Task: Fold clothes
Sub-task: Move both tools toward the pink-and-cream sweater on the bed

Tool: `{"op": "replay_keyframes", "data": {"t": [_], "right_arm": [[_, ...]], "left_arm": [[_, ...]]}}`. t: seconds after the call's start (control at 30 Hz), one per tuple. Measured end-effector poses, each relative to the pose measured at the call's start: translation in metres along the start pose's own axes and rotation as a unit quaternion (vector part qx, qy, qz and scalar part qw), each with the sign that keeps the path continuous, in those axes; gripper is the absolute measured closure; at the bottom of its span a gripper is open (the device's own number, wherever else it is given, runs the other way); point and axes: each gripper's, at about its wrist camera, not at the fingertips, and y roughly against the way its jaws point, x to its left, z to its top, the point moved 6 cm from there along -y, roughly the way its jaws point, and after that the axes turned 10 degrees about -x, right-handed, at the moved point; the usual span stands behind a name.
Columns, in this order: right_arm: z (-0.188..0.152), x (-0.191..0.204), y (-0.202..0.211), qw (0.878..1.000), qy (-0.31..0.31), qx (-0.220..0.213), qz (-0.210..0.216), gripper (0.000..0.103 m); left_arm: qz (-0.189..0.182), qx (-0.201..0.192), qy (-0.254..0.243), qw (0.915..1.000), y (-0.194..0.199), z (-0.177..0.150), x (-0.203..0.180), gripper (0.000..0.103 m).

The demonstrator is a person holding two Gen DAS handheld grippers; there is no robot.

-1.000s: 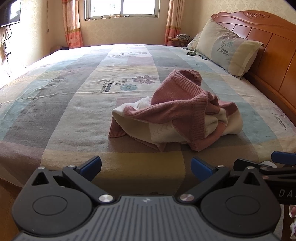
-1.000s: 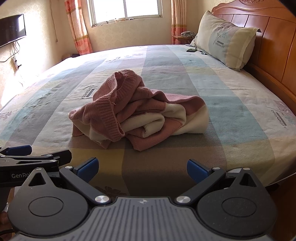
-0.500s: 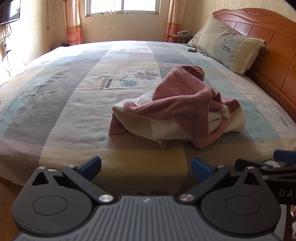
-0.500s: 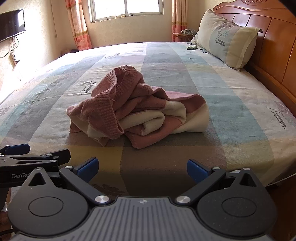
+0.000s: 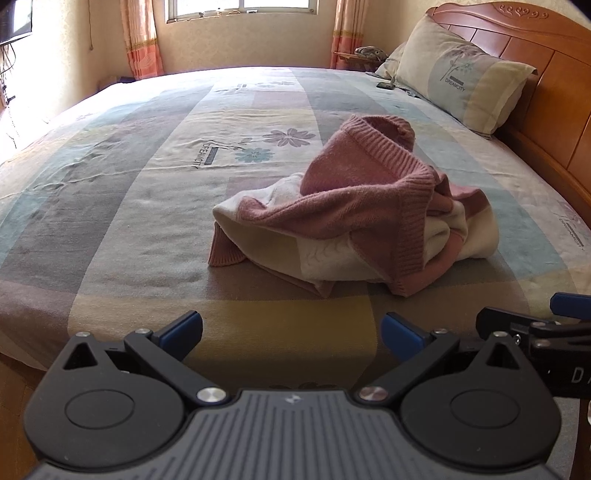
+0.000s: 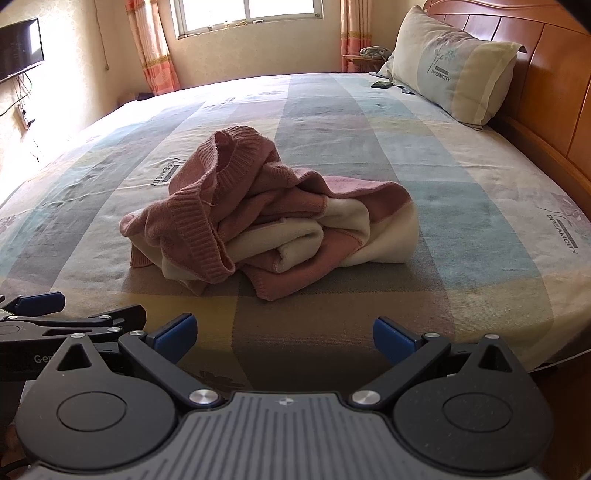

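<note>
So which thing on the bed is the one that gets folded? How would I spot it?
Look at the big bed with the patchwork sheet and wooden headboard. In the middle of it, well away from the pillow, lies the crumpled sweater. It is the only heap there: knitted, dusty pink with cream patches and ribbed edges.

A bed is covered by a sheet in pastel checks, printed with flowers and "DREAMCITY". A pillow is propped against the wooden headboard. A small dark object is seen beside the pillow. A window is flanked by orange curtains. A TV is mounted on the wall.
</note>
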Motion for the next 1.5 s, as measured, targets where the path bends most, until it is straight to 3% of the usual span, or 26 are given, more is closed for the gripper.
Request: {"op": "replay_keyframes", "data": {"t": [0.8, 1.17, 1.5], "right_arm": [[0.042, -0.019, -0.085, 0.998, -0.023, 0.06, -0.02, 0.0], [0.039, -0.014, -0.104, 0.996, -0.022, 0.08, -0.02, 0.0], [0.042, -0.015, -0.101, 0.997, -0.031, 0.068, -0.011, 0.0]], "left_arm": [[-0.017, 0.038, 0.01, 0.9991, -0.076, 0.046, 0.005, 0.001], [-0.028, 0.054, 0.008, 0.9981, -0.092, 0.044, 0.005, 0.0], [-0.03, 0.066, -0.011, 0.9973, -0.1, 0.038, 0.001, 0.0]]}}
